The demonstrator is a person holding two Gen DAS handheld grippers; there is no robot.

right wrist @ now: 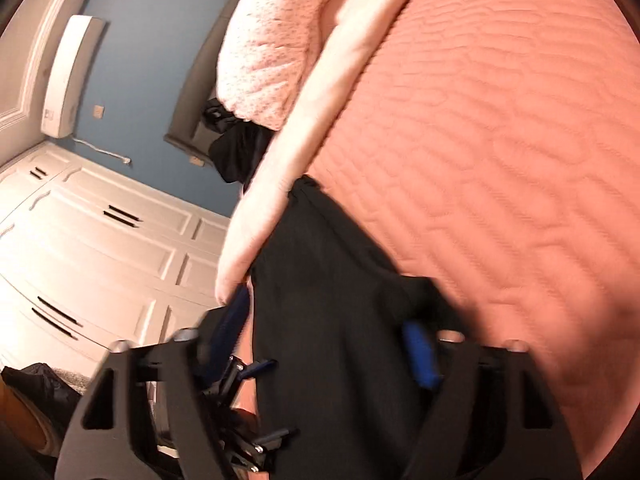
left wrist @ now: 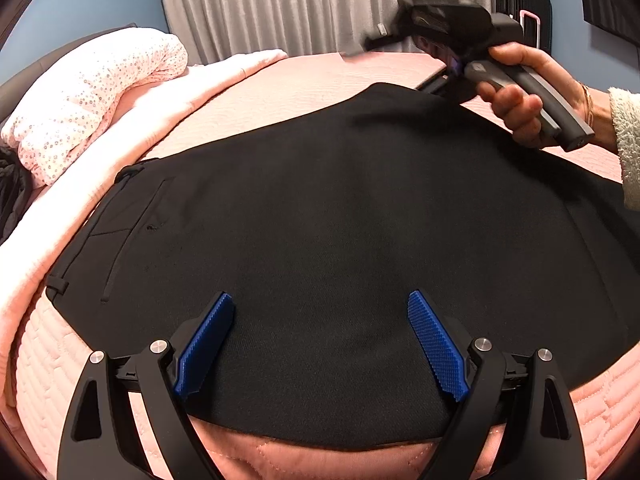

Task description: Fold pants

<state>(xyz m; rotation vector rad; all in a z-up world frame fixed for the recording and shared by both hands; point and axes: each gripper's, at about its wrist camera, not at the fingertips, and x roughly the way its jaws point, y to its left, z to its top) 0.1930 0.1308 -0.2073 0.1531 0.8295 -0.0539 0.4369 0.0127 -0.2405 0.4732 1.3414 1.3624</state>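
Two blue ribbed pads (left wrist: 206, 344) of the left gripper (left wrist: 320, 344) sit nearest the lens, its jaws spread wide with nothing between them, poised low over the near edge of one pair of black pants (left wrist: 320, 220). That single garment lies spread flat across the pink quilted bed (left wrist: 280, 80), its waistband, belt loops and a pocket seam to the left. One speckled pink-and-white duvet (left wrist: 96, 92) is bunched at the far left of the bed, and grey pleated curtains (left wrist: 300, 4) hang behind. At the far right edge of the pants, one hand (left wrist: 520, 96) in a fuzzy cream sleeve grips the handle of the right gripper (right wrist: 324, 344). From the blurred right wrist view, its two blue pads stand well apart with black cloth lying between them; whether they pinch it cannot be told. White panelled wardrobe doors (right wrist: 100, 240) and one white wall-mounted unit (right wrist: 68, 76) on a blue wall show to the left there.
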